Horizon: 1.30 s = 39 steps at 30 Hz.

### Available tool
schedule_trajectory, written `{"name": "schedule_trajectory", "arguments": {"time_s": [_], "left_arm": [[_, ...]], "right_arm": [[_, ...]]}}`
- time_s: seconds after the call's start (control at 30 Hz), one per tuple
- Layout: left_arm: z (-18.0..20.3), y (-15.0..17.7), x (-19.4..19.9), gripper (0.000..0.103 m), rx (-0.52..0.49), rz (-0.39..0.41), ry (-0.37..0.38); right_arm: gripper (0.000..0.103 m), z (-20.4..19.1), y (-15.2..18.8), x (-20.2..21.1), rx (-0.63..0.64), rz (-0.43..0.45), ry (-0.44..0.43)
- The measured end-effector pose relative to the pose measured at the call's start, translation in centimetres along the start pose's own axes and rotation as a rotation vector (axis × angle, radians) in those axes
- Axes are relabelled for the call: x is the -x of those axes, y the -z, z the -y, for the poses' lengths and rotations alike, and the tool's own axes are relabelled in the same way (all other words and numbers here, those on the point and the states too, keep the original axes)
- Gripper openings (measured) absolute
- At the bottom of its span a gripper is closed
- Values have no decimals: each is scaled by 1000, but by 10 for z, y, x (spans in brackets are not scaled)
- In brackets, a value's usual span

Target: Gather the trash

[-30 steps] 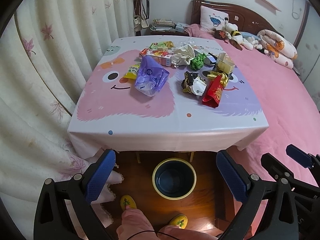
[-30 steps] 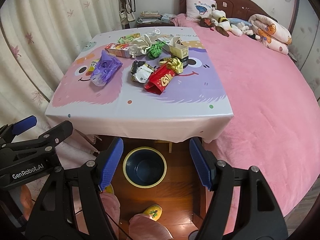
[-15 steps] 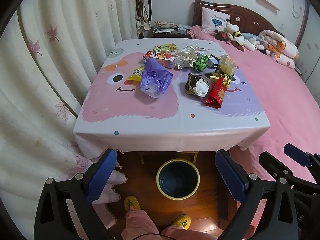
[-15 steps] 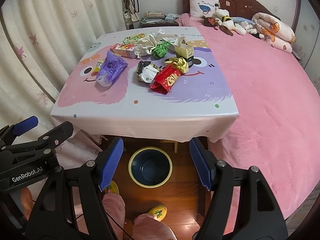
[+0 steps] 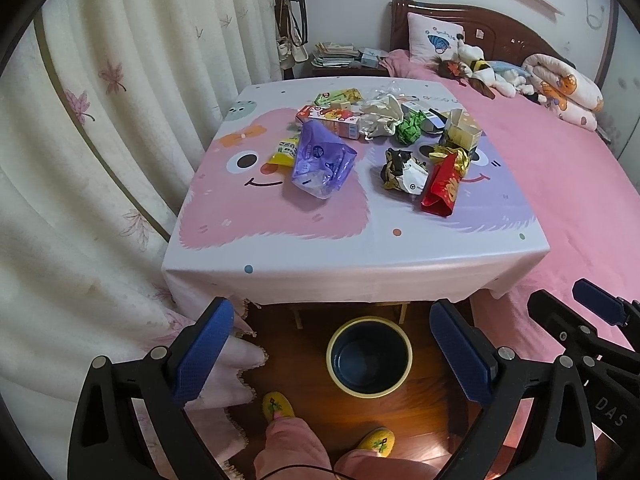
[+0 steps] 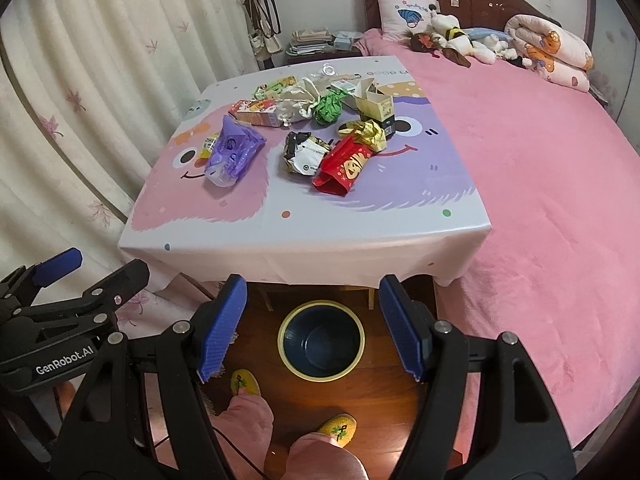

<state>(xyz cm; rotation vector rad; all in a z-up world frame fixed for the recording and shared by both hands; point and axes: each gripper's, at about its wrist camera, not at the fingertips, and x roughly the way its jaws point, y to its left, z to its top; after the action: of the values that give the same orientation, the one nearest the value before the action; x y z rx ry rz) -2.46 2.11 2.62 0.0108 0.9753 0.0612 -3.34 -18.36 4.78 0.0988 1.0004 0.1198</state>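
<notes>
Trash lies on a table with a cartoon cloth (image 5: 280, 240) (image 6: 360, 232): a purple bag (image 5: 322, 162) (image 6: 232, 154), a red packet (image 5: 442, 186) (image 6: 344, 168), a crumpled black-and-white wrapper (image 5: 404, 170) (image 6: 304, 154), a green ball (image 5: 410, 130) (image 6: 330, 106), a red carton (image 5: 330, 118) (image 6: 256, 112) and small boxes. A dark bin with a yellow rim (image 5: 369, 356) (image 6: 321, 339) stands on the floor before the table. My left gripper (image 5: 330, 352) and right gripper (image 6: 312, 326) are both open and empty, held above the bin, short of the table.
A pink bed (image 5: 568, 168) (image 6: 540, 184) flanks the table on the right, with plush toys and a pillow at its head. Cream curtains (image 5: 100, 140) hang on the left. My slippered feet (image 6: 338, 428) stand on the wooden floor near the bin.
Both grippers have risen and tilted slightly, so the table and bin sit a little lower and to the right in view. Both stay open and empty.
</notes>
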Motion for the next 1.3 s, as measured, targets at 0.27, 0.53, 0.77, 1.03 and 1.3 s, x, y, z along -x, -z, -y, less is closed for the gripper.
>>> {"name": "schedule_trajectory", "arguments": {"time_s": [0.27,0.53,0.77,1.03,1.3], "left_arm": [[0,-5,-1,100,-12,-3,-6],[-27,-48,-16,100,0,37,19],[-59,-116,-52,100,-78,39,56],[-123,-190,-136,100,-100,-65,107],[-166,-236,-226,100,-171,-178,131]], "right_arm": [[67,-8,-7,-1,12,2,-38],[67,-26,-31,-14,54,11,-40],[64,-55,-80,-53,98,-21,-12],[63,-83,-146,-139,13,-103,-19],[63,-116,-184,-254,-60,-209,-39]]}}
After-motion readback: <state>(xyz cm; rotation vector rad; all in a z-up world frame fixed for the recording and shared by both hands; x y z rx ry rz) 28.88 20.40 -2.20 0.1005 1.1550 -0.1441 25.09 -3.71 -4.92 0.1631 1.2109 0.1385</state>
